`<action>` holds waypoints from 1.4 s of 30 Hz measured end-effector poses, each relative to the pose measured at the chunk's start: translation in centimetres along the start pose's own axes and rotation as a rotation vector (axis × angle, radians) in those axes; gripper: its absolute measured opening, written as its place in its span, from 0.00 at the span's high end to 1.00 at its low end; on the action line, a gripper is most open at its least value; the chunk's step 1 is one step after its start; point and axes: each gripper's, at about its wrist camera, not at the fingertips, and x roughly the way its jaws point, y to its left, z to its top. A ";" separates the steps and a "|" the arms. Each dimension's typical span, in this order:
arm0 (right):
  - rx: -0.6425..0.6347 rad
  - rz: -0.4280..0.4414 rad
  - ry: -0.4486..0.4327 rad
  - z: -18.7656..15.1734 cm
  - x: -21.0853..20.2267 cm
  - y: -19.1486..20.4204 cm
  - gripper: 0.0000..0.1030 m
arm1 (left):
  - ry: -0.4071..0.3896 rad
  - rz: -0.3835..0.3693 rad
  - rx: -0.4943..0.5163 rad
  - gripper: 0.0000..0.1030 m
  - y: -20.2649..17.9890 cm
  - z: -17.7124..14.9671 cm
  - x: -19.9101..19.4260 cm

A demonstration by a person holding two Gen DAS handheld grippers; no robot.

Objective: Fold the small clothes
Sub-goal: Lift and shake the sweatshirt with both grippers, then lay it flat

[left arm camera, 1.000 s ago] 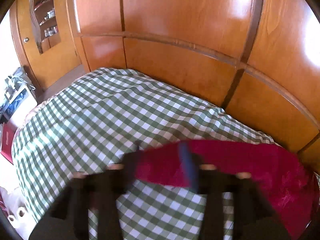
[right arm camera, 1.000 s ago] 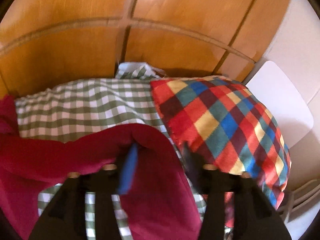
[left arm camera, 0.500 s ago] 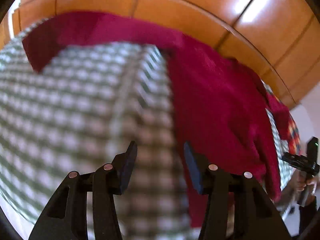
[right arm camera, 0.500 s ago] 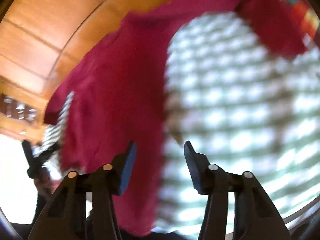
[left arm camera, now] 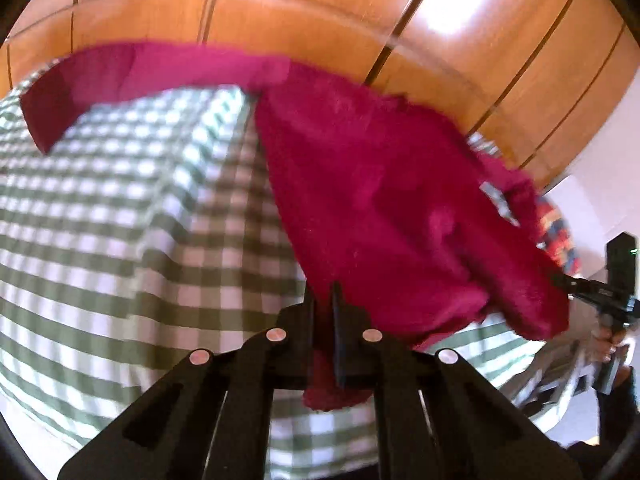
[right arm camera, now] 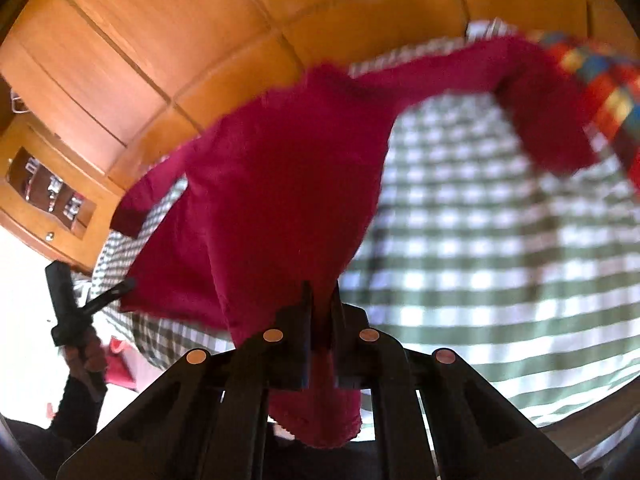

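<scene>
Both grippers are clamping the crimson sweater's [left arm camera: 380, 200] hem, the left gripper [left arm camera: 322, 332] and right gripper [right arm camera: 320, 332] having just been closing on it. We are pinching two corners so it hangs flat over the gingham bed [left arm camera: 120, 240].

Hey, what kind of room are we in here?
Probably a bedroom: a bed under a green checked cover, panelled wooden wardrobe doors behind it, and a multicoloured checked pillow at one end.

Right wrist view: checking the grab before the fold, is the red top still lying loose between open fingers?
No, the right gripper has just closed and its fingers pinch the red top at its hem.
</scene>
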 end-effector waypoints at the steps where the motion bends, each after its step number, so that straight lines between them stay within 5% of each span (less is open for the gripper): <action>1: -0.010 -0.019 -0.011 0.1 -1.0 -0.3 0.94 | -0.018 -0.006 0.004 0.94 0.1 0.1 -1.2; 7: -0.006 -0.115 0.102 -3.1 0.3 -3.0 0.94 | -0.008 -0.017 0.018 0.94 0.8 -2.3 -5.2; 13: -0.022 -0.170 0.253 -7.7 4.0 -4.0 0.95 | 0.216 0.105 0.010 0.94 2.0 -7.9 -0.4; 16: 0.013 -0.121 0.231 -6.9 3.5 -4.7 0.92 | 0.223 0.096 -0.021 0.86 2.4 -7.8 -0.5; 18: 0.026 -0.125 0.192 -5.7 2.5 -5.3 0.53 | 0.170 0.115 -0.013 0.77 2.1 -6.4 -1.2; 19: 0.046 -0.167 0.134 -4.7 1.6 -6.0 0.45 | 0.148 0.104 -0.016 0.75 2.1 -5.8 -1.5; 22: 0.095 -0.284 -0.013 -2.1 -0.3 -8.2 0.43 | 0.069 0.121 -0.022 0.71 1.6 -2.8 -1.6; 26: 0.055 -0.462 -0.095 1.6 0.4 -10.2 0.43 | 0.042 0.112 -0.007 0.70 -0.4 -0.5 0.6; 29: -0.052 -0.620 -0.107 3.9 2.2 -11.5 0.48 | 0.053 0.109 0.037 0.65 -2.5 0.2 2.3; 34: -0.156 -0.739 -0.068 6.7 6.2 -13.3 0.59 | 0.087 0.064 0.106 0.61 -6.6 0.7 5.6; 36: -0.165 -0.758 -0.042 7.6 7.0 -14.0 0.92 | 0.104 0.043 0.115 0.61 -7.9 1.1 6.8; 42: -0.043 -0.670 -0.168 9.2 0.8 -13.2 0.96 | 0.120 0.019 0.184 0.61 -10.8 1.5 8.4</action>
